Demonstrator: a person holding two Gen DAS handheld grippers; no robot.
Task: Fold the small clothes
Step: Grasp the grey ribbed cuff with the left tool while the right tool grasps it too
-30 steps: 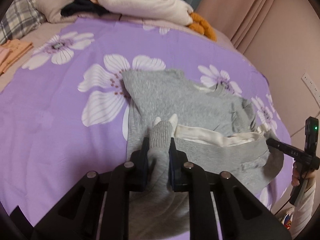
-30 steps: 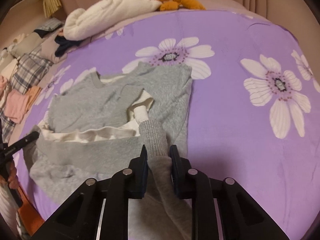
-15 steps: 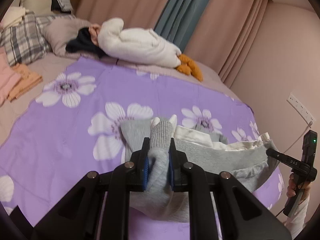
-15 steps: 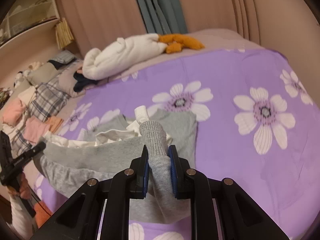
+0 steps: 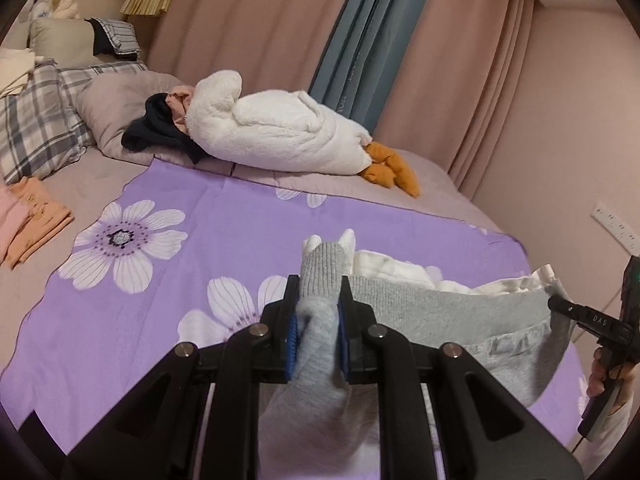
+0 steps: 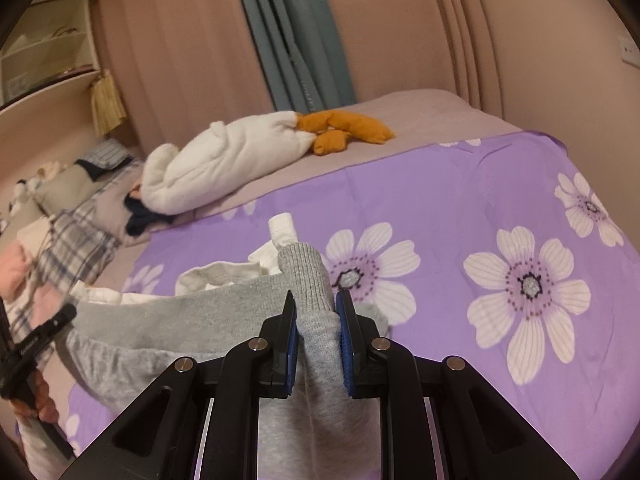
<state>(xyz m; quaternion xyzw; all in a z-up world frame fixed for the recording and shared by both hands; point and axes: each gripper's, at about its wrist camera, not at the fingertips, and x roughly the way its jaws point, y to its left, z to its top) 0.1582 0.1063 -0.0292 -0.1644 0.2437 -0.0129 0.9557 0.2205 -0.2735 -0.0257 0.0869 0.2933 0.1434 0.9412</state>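
A small grey sweater [image 5: 452, 312] with a white inner layer [image 5: 392, 266] hangs lifted above the purple flowered bedspread [image 5: 192, 220]. My left gripper [image 5: 318, 300] is shut on one ribbed grey cuff with its white inner cuff. My right gripper [image 6: 316, 308] is shut on the other grey cuff [image 6: 304, 272]. The sweater body [image 6: 180, 320] stretches between the two grippers. The right gripper also shows at the right edge of the left wrist view [image 5: 580, 316], and the left gripper at the left edge of the right wrist view [image 6: 40, 332].
A white plush goose [image 5: 272, 136] with orange feet lies at the far side of the bed. Plaid pillows [image 5: 36, 120] and folded orange and pink clothes [image 5: 28, 220] are at the left. Curtains [image 5: 360, 40] hang behind; a wall socket [image 5: 612, 226] is at right.
Both grippers have lifted the sweater off the bedspread by its cuffs. It lay flat a second ago and now hangs in the air, with the cameras tilted up toward the curtains.
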